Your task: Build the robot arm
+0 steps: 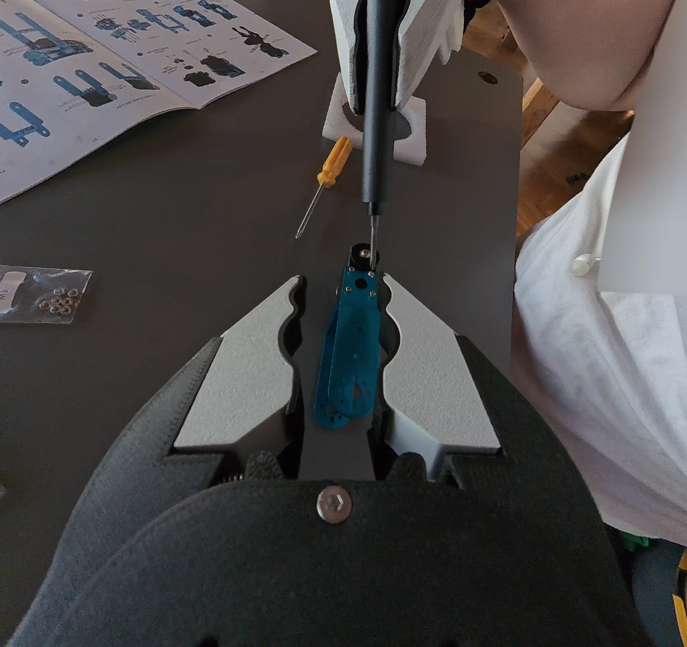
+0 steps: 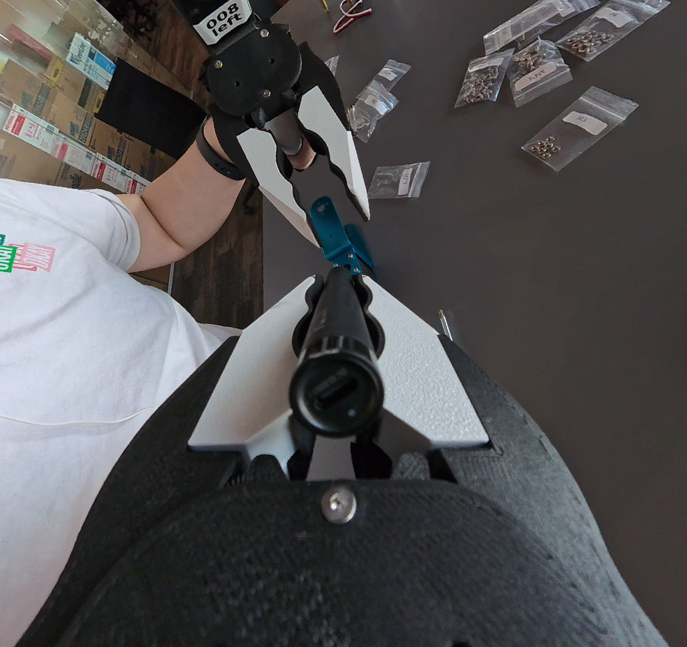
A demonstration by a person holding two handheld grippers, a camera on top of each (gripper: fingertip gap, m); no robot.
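Observation:
A blue metal bracket [image 1: 353,350] lies on the dark table [image 1: 186,220], with a black servo [image 1: 357,262] at its far end. My left gripper [image 1: 342,279] is open around the bracket; its right finger [image 1: 420,361] touches the bracket and the left finger stands apart. My right gripper [image 1: 377,108] is shut on a black electric screwdriver [image 1: 375,168] held upright, its bit resting on a screw at the bracket's far end. In the right wrist view, my right gripper [image 2: 339,279] grips the screwdriver [image 2: 336,331] above the bracket [image 2: 334,235], and the left gripper [image 2: 340,229] straddles the bracket.
An open instruction booklet [image 1: 111,53] lies far left. A yellow screwdriver [image 1: 329,175] and a white foam piece [image 1: 412,134] lie beyond the bracket. A bag of nuts [image 1: 48,294] is at left, and several small hardware bags [image 2: 539,60] lie on the table. The table edge [image 1: 518,183] and a person's white shirt [image 1: 594,369] are close at right. Tip to tip, the grippers are about 8 cm apart. The black servo [image 1: 357,262] is about 4 cm from my left fingertips.

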